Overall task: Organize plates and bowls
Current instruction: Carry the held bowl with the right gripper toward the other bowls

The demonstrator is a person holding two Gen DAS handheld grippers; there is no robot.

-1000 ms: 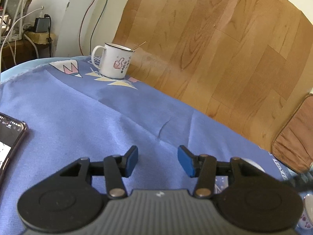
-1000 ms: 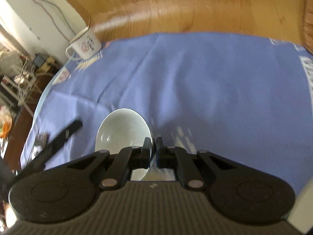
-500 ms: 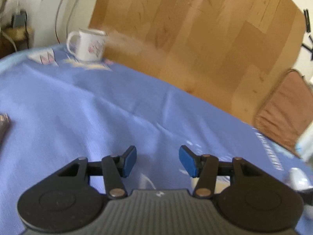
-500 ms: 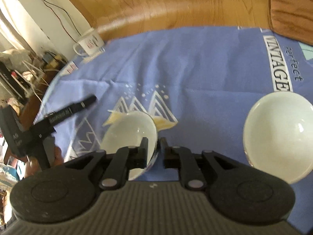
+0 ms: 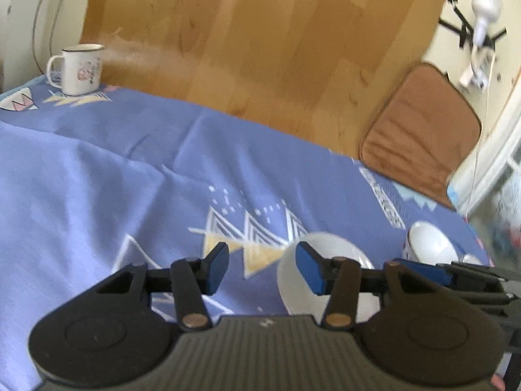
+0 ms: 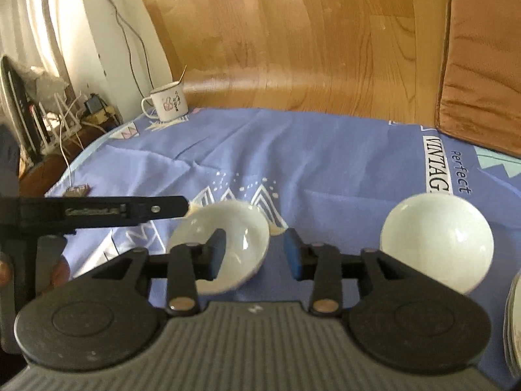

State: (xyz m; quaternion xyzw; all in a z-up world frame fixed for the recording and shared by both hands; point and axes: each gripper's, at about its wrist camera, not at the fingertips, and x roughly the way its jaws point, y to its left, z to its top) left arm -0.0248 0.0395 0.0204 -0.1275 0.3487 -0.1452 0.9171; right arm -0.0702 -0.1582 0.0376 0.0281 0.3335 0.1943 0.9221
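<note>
- Mug (image 6: 168, 101) in the upper left of the right wrist view, white enamel with a dark rim, standing on the far edge of the blue cloth (image 6: 325, 150) that covers the desk; same mug (image 5: 81, 69) sits upper left in the left wrist view.
- Left tool (image 5: 261, 267) open, blue pads well apart, nothing between them. Its dark arm crosses the left side of the right wrist view, tip near the rim of the near bowl.
- Near bowl (image 6: 241, 234), white, lower centre-left of the right wrist view, resting on the cloth's triangle print. In the left wrist view the same bowl (image 5: 338, 251) shows lower centre-right, partly behind the right-hand pad.
- Right tool (image 6: 254, 257) open, not gripping. Left-hand pad sits in front of the bowl's inside, right-hand pad outside its rim; contact with the rim: cannot tell.
- Second bowl (image 6: 436, 241), white, lower right of the right wrist view, apart from the first, below the "VINTAGE" print.
- Plate stack (image 6: 513, 322) cut off at the right edge, lower right.
- Brown cushion (image 6: 482, 65) in the upper right, on the wooden floor (image 6: 293, 32) behind the desk.
</note>
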